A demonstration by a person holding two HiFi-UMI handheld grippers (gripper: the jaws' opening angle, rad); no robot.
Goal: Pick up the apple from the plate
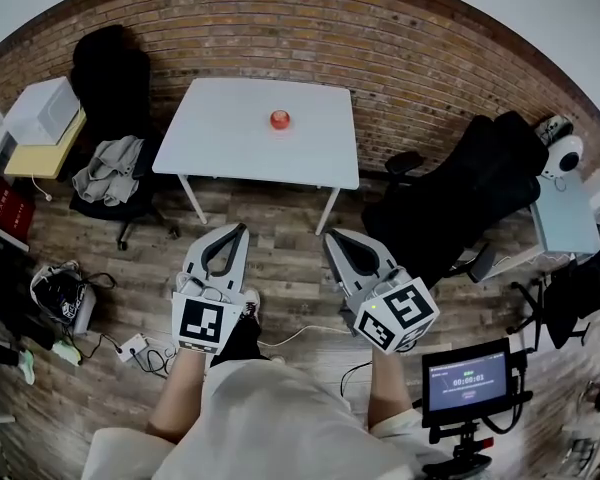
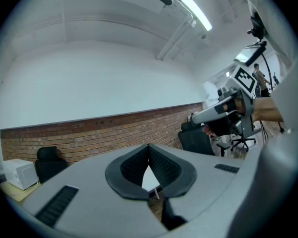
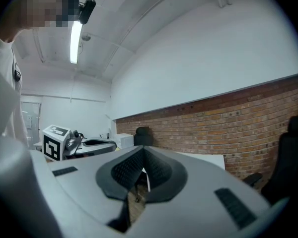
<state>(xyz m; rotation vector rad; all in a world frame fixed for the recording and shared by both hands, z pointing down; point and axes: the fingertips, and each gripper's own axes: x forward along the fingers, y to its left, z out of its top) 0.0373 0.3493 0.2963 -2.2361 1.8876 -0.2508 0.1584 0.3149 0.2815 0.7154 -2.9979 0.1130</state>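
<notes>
Holding left tongs [image 1: 242, 230], right tongs [image 1: 332, 236] pressed together, empty; apple [image 1: 280, 119] well ahead on bench [image 1: 220, 148], likely firm, slick: pinch mid-girth.

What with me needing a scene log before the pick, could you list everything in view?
table: one, white, by the brick wall
apple: one, red, on the table's far middle; no plate can be made out
left chair: one, black, left of the table
clothing: one heap, grey, on the left chair
right chair: one, black, right of the table
box: one, white, far left
screen: one, black, lower right
left gripper: one, grey, shut, empty
right gripper: one, grey, shut, empty
</notes>
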